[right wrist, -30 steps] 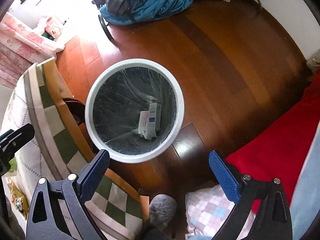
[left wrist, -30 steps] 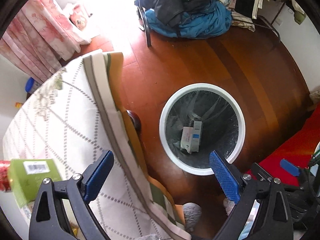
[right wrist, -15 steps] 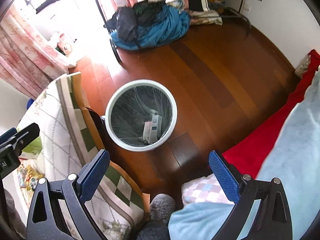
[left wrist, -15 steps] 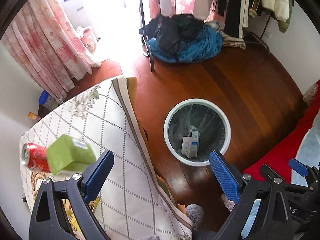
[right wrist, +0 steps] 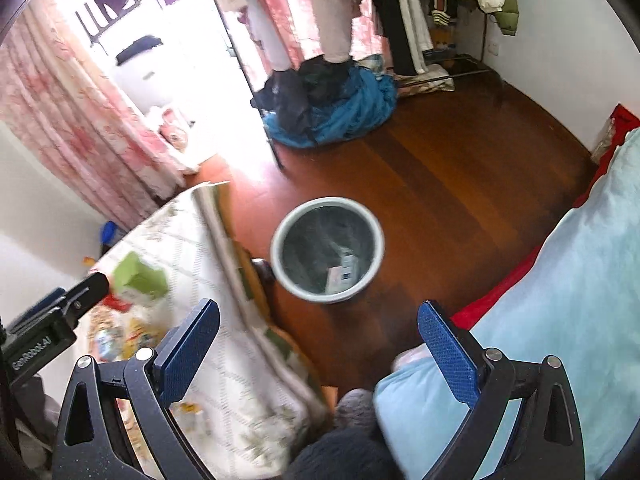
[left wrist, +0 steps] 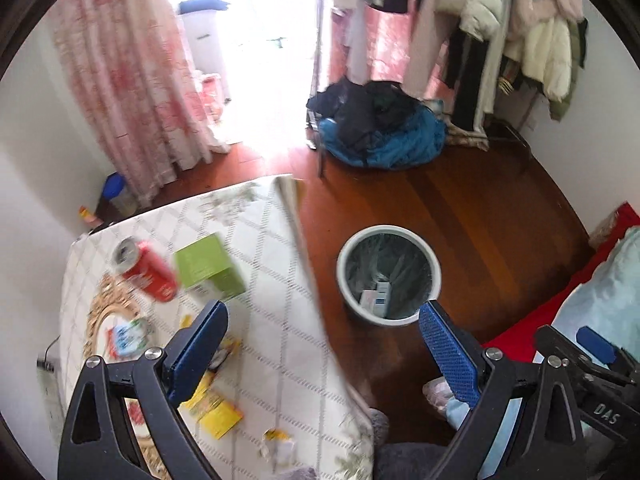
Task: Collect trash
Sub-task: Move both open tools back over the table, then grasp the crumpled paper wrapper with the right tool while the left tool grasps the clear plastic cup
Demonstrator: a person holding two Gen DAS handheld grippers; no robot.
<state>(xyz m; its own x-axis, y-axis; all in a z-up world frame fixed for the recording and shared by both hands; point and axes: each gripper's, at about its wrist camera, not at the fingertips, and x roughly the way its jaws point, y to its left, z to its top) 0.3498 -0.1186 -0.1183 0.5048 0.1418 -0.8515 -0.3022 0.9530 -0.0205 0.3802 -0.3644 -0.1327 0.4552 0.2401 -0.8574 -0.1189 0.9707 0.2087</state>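
Well apart, left tool [left wrist: 322, 334] spread, empty, green box [left wrist: 209, 266] beyond its left finger

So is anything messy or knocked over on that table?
Yes. A red can lies tipped on its side on the table, beside a green box. Yellow wrappers are scattered near the left gripper. The trash bin on the floor holds only a white box.
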